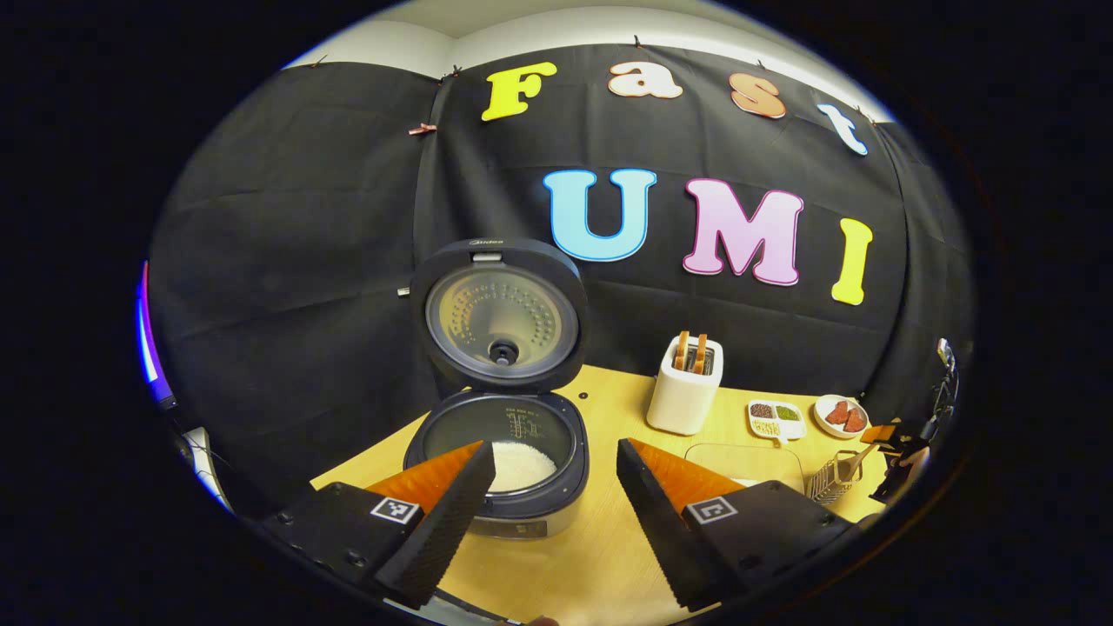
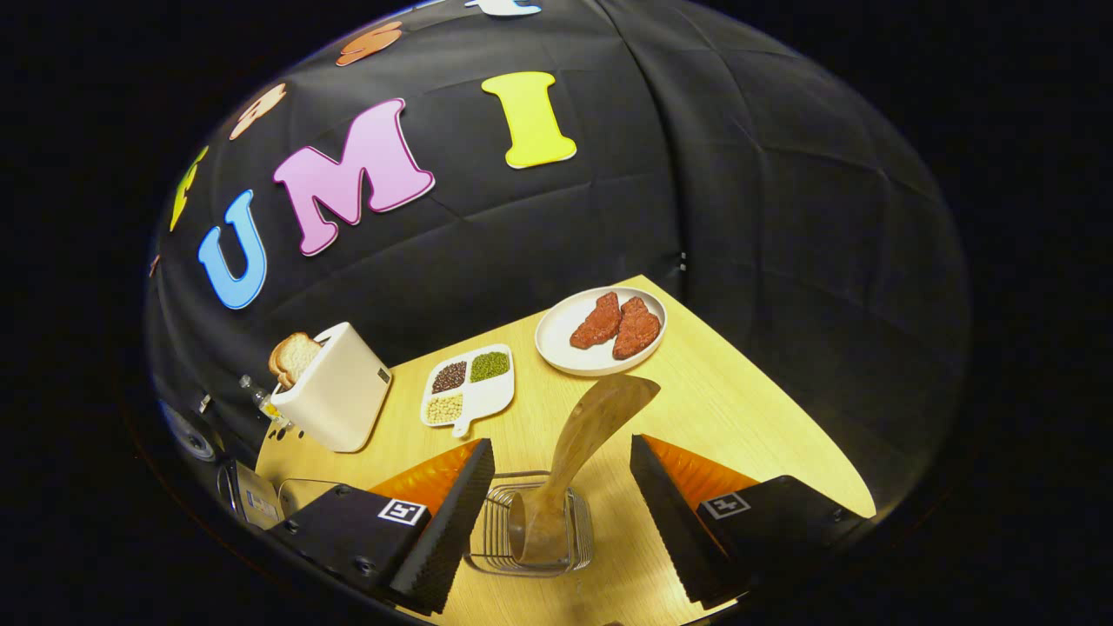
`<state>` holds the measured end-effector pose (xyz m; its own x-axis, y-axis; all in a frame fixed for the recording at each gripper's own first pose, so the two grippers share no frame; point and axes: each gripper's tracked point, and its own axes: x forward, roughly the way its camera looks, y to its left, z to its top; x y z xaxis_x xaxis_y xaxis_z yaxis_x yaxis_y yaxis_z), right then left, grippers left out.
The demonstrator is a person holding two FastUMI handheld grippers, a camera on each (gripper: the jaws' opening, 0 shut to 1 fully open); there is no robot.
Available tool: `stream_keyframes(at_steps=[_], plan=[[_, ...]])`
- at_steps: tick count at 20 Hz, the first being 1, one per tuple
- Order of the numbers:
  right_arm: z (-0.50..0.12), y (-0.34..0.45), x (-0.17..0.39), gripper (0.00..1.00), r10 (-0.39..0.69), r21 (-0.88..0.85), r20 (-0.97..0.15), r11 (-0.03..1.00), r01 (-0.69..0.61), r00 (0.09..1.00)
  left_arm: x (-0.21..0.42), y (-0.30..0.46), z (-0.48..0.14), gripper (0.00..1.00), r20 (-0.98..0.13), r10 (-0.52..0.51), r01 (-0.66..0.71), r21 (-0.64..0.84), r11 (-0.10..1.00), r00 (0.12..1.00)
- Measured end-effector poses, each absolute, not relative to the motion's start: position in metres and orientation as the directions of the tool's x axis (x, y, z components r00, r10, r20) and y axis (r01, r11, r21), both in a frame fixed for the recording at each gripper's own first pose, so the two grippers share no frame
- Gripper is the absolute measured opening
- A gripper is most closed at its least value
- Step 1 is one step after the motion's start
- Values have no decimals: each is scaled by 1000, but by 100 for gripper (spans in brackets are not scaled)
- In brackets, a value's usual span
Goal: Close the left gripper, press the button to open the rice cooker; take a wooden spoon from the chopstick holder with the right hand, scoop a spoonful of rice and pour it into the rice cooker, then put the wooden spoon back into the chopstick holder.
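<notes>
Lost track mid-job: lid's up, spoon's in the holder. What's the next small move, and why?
Probably withdraw the right gripper: its fingers stand open either side of the wooden spoon, which sits in the chopstick holder, and the rice cooker already holds rice.

Both views look down (obliquely), sharing the toaster (image 1: 685,389).

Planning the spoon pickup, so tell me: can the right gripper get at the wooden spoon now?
Probably yes: the right gripper is open, the wooden spoon stands between its fingers in the chopstick holder, nothing blocking.
</notes>
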<state>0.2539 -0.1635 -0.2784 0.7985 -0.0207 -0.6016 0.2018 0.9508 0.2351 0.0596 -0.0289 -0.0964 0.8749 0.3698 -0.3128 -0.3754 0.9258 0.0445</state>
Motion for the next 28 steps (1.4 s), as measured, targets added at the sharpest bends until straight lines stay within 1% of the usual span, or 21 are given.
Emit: stream_keyframes(at_steps=[1, 3, 4, 5, 6, 7, 8, 9, 11, 12, 13, 16, 19, 22, 23, 24, 25, 26, 28], plan=[[-284, -162, 259, 99, -12, 252, -612, 945, 209, 791, 58, -34, -98, 95, -319, 374, -379, 48, 924, 871], [-288, -164, 268, 96, -5, 272, -611, 938, 216, 791, 55, -43, -104, 95, -331, 380, -383, 61, 922, 864], [-287, -166, 273, 92, -10, 279, -604, 934, 223, 797, 53, -48, -106, 96, -336, 381, -381, 67, 922, 861], [-286, -166, 277, 78, -9, 292, -599, 929, 229, 801, 51, -53, -110, 95, -340, 380, -379, 72, 923, 860], [-284, -165, 277, 69, -6, 304, -597, 923, 234, 802, 49, -58, -113, 96, -346, 379, -377, 77, 923, 858], [-282, -165, 277, 46, -9, 308, -596, 921, 239, 803, 47, -62, -117, 96, -354, 379, -376, 81, 923, 855], [-283, -168, 278, 27, -15, 304, -596, 921, 243, 803, 45, -65, -120, 96, -360, 381, -378, 84, 922, 851], [-290, -165, 278, 27, -4, 315, -596, 919, 237, 803, 44, -68, -121, 96, -361, 384, -381, 84, 921, 850], [-279, -164, 276, 23, 14, 334, -604, 913, 236, 797, 42, -74, -121, 96, -356, 388, -387, 76, 919, 850], [-278, -162, 273, 16, 25, 339, -608, 912, 231, 794, 41, -76, -120, 96, -350, 386, -389, 67, 919, 853], [-276, -159, 269, 18, 33, 334, -608, 917, 218, 793, 39, -79, -121, 96, -346, 384, -389, 58, 919, 856], [-263, -147, 262, 18, 61, 303, -590, 941, 151, 805, 35, -81, -123, 95, -345, 377, -387, 42, 921, 859], [-235, -137, 258, 17, 69, 273, -544, 957, 99, 836, 32, -71, -122, 95, -341, 377, -391, 30, 920, 861], [-202, -128, 256, 18, 67, 268, -481, 961, 74, 874, 32, -57, -121, 96, -332, 369, -388, 10, 922, 868], [-189, -124, 256, 17, 68, 269, -460, 961, 66, 885, 33, -52, -123, 95, -332, 364, -383, 9, 924, 870], [-176, -121, 255, 17, 63, 265, -436, 962, 62, 898, 34, -48, -122, 93, -330, 357, -375, 9, 927, 874], [-163, -117, 254, 12, 61, 266, -414, 962, 56, 908, 35, -45, -123, 96, -327, 349, -366, 9, 930, 878], [-152, -111, 251, 17, 63, 273, -395, 961, 51, 917, 36, -41, -124, 96, -326, 337, -354, 8, 935, 883], [-137, -96, 243, 17, 74, 284, -374, 958, 38, 924, 38, -34, -125, 96, -321, 313, -328, 6, 945, 894]])
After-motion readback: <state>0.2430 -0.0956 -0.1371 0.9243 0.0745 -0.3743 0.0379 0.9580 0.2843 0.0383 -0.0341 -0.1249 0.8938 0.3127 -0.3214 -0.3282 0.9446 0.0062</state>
